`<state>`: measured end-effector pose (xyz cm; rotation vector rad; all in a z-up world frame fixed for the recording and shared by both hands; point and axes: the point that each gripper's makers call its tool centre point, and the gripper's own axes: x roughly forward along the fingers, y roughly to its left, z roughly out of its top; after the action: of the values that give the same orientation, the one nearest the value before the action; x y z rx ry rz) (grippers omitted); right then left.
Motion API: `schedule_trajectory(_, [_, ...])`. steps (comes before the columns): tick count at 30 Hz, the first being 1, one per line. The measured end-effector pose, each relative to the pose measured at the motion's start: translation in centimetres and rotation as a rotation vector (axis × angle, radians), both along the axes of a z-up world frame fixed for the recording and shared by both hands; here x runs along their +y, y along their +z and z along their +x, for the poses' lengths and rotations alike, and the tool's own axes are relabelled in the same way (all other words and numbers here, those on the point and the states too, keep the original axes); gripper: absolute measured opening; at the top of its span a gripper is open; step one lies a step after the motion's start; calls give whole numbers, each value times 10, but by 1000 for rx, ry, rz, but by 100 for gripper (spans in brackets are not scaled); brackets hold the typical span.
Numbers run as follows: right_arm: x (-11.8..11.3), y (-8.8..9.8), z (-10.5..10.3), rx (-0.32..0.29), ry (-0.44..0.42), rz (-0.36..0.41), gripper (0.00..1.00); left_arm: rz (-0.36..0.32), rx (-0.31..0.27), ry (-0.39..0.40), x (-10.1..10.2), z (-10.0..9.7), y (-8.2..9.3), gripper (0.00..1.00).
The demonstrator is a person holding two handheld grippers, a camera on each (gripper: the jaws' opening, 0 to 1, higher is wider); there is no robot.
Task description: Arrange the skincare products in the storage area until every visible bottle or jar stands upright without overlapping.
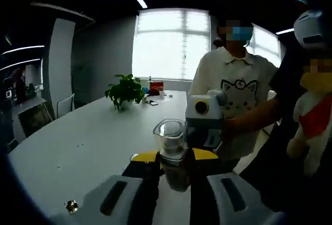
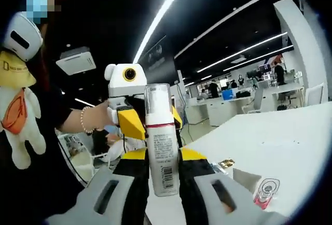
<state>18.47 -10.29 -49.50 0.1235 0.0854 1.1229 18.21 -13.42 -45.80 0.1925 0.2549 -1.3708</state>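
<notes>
Left gripper (image 1: pixel 174 176): its jaws are closed on a clear-capped bottle (image 1: pixel 173 155), held upright above the near edge of the white table (image 1: pixel 78 147); the bottle's lower end is hidden between the jaws.
Clear-capped bottle: see-through cap on top, darker body below; no label can be read.
Right gripper (image 2: pixel 162 183): its jaws are clamped on a white pump bottle (image 2: pixel 161 142), upright, clear cap up; its base is covered by the jaws.
White pump bottle: red band below the cap, printed text and a barcode on the front, too small to read.
Other gripper in each view: in the left gripper view the right one comes in from the right, just behind the clear-capped bottle, held in a person's hand (image 1: pixel 231 126); in the right gripper view the left one sits behind the pump bottle, partly hidden by it.
Small pink-capped container (image 2: pixel 264 192): lying at the near edge of the white table (image 2: pixel 290 137), cut off low in the right gripper view; what kind it is cannot be told.
Gold object (image 2: pixel 226 163): on the table just right of the right gripper, too small to identify.
Small shiny item (image 1: pixel 71 206): at the near left edge of the table, indistinct.
Potted plant (image 1: pixel 124 91): toward the table's far end, with small blurred items beside it.
</notes>
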Motion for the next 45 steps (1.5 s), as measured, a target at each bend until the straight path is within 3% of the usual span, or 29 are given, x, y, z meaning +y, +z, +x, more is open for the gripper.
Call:
schedule_trajectory(2, [-4,-5,1,-14,-25,-40,22,33,-31,-2,-7,-5,-4,27])
schedule_trajectory(8, [-19,-11,2,-38,-87,-89,22,40,-44,-4,-20,-8,-8,27])
schedule_trajectory(13, [-33,-24,3,-64,-191,-210,23,60,-73,40,-32,-5,-18,27])
schedule_trajectory(18, [-50,-38,11,-30,-348,-225,27,62,-116,100,-39,2,-34,27])
schedule_trajectory(22, [-60,-48,10,-13,-445,-252,27,41,-109,137,-51,1,-42,27])
schedule_trajectory(25, [-69,-60,9,17,-495,-269,24,40,-106,156,-50,5,-57,27])
schedule_trajectory(39, [-89,-114,19,34,-472,-371,24,77,-112,163,-70,16,-113,27])
schedule_trajectory(45, [-95,-146,31,22,-453,-458,24,103,-106,156,-74,24,-137,26])
